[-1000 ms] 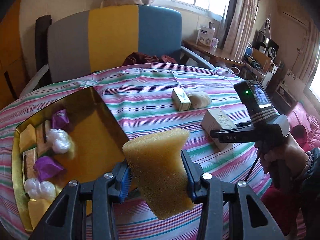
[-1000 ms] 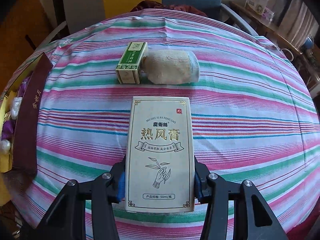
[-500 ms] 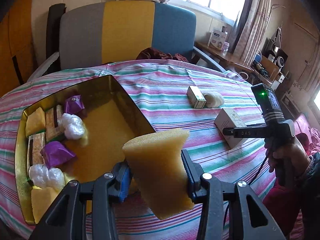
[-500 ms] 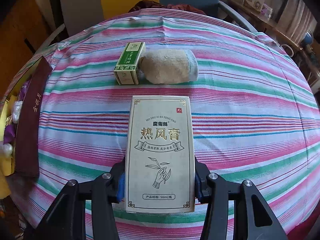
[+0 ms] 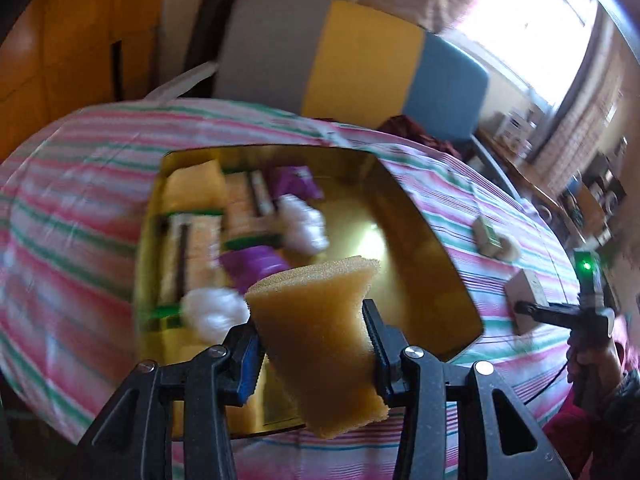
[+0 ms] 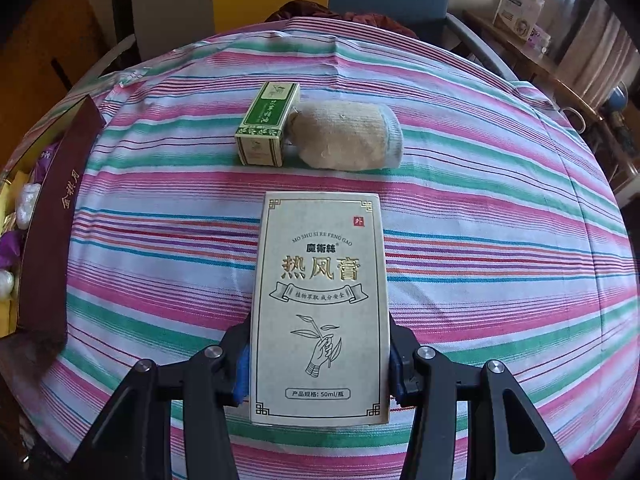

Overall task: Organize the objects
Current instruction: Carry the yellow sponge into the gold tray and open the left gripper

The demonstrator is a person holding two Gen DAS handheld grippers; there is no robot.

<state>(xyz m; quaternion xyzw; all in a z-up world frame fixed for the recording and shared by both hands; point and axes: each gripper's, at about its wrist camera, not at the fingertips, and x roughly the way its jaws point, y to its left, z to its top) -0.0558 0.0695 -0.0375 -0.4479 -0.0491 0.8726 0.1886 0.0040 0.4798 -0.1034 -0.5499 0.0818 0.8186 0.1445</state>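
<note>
In the left wrist view, the left gripper (image 5: pixel 314 346) pinches a yellow sponge (image 5: pixel 320 340) at the lower centre of the frame, its pads squeezing the sponge's sides so that it narrows at the waist. Behind it, filling the middle of the frame, sits an open gold box (image 5: pixel 420 232) on the striped tablecloth (image 5: pixel 80 200), with blurred purple packets, white tufts and flat packs crowded into its left half. At the right edge, a hand (image 5: pixel 592 364) holds the other tool. In the right wrist view, the right gripper (image 6: pixel 320 368) is clamped on a pale printed carton (image 6: pixel 322 308) at lower centre. Beyond it, in the upper middle, a small green box (image 6: pixel 266 124) lies touching a rolled beige sock (image 6: pixel 348 134).
</note>
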